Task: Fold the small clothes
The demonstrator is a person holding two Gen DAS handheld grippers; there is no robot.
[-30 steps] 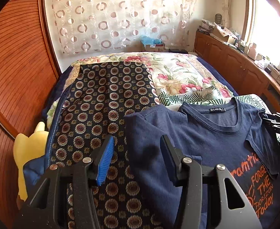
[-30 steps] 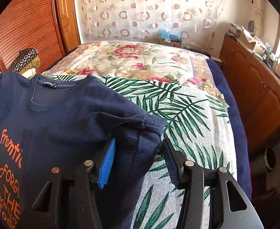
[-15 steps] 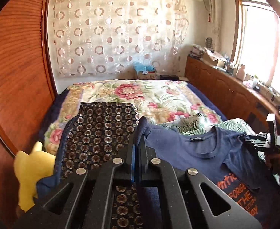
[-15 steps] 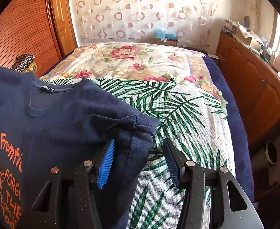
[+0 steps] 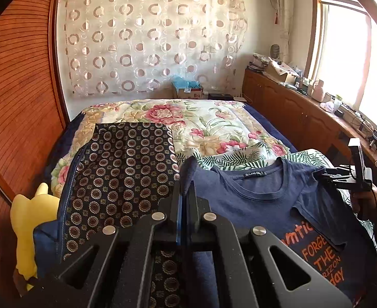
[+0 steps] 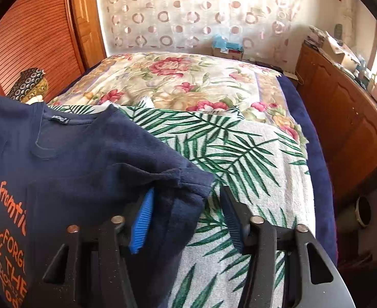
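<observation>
A navy T-shirt (image 5: 260,200) with orange print lies face up on the bed, collar toward the far wall. My left gripper (image 5: 185,192) is shut on the shirt's left sleeve edge and holds it lifted. In the right wrist view the same T-shirt (image 6: 85,159) fills the left side. My right gripper (image 6: 185,213) is open, its jaws astride the right sleeve (image 6: 188,190), with cloth between the blue pads. The right gripper also shows in the left wrist view (image 5: 347,179), held by a hand.
The bed carries a floral quilt (image 5: 201,123), a palm-leaf towel (image 6: 239,148) under the shirt, and a dark patterned cloth (image 5: 121,169) on the left. A yellow plush toy (image 5: 29,220) sits by the wooden wall. A wooden cabinet (image 6: 347,118) runs along the right.
My left gripper closed on the left sleeve edge and lifted it upward. My right gripper stayed open around the right sleeve, barely moving.
</observation>
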